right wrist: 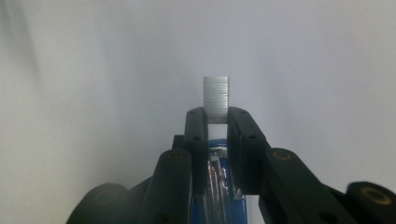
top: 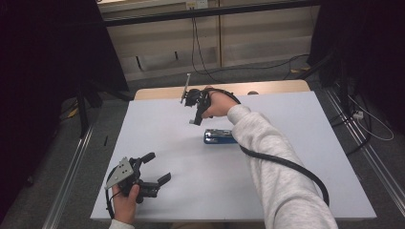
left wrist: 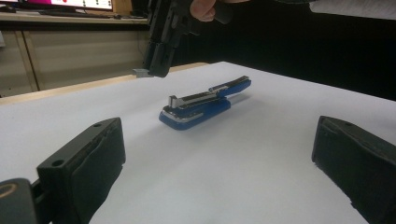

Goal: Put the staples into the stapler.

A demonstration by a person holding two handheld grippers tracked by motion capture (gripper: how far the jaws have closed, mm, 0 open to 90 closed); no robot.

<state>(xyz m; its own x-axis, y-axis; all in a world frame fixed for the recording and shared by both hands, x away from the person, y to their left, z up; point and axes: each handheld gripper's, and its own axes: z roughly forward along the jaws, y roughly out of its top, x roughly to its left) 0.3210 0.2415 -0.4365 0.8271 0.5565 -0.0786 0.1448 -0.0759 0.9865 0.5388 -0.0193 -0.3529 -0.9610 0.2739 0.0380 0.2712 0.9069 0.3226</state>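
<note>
Looking along your right tongs [right wrist: 216, 123], you see them clenched on a silver strip of staples [right wrist: 216, 95], with the blue stapler [right wrist: 219, 196] below. From above, that stapler [top: 218, 137] lies mid-worktop [top: 157, 124]; your left tongs [top: 157, 168] rest released, well apart.

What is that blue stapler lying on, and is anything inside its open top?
The blue stapler lies on the white table. Its metal staple channel is exposed; whether staples sit inside cannot be told. The right gripper holds a staple strip above it.
</note>
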